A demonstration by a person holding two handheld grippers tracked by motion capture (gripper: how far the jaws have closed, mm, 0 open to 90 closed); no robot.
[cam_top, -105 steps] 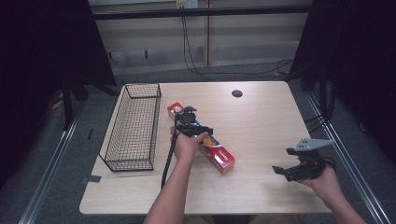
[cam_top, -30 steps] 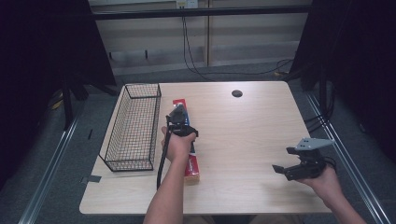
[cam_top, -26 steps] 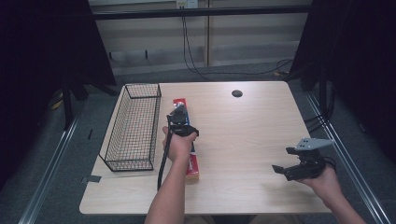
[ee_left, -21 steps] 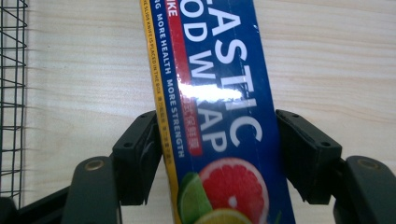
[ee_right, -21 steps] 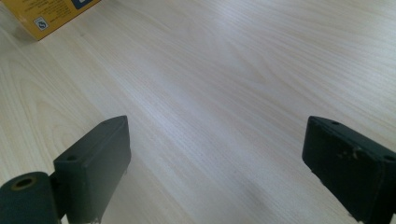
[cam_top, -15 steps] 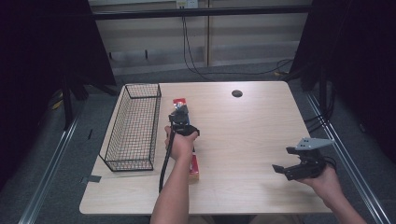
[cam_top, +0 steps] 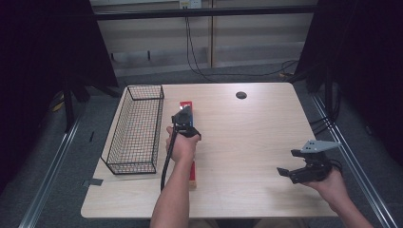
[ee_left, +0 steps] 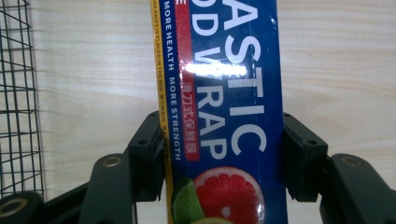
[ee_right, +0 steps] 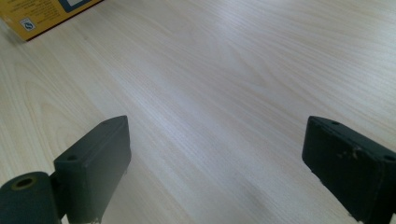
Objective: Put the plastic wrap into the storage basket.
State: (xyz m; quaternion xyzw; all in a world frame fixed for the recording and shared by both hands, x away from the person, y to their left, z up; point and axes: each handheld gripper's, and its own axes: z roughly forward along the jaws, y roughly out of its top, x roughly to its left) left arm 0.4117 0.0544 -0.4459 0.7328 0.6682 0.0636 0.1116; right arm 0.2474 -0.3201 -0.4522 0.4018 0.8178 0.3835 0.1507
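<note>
L tongs (ee_left: 219, 158) clamp wrap box (ee_left: 219, 93) beside basket (cam_top: 135, 128); R tongs (ee_right: 219, 158) wide apart.

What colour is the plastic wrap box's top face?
Mostly blue, red stripe, in the left gripper view: plastic wrap box.

A long plastic wrap box (ee_left: 224, 112), blue and red with white lettering and citrus pictures, lies flat on the table just beside the wire basket (cam_top: 135, 130).

Glossy wrap box (ee_left: 219, 116), matt wood table (cam_top: 247, 142) — wire basket (cam_top: 135, 128)
</note>
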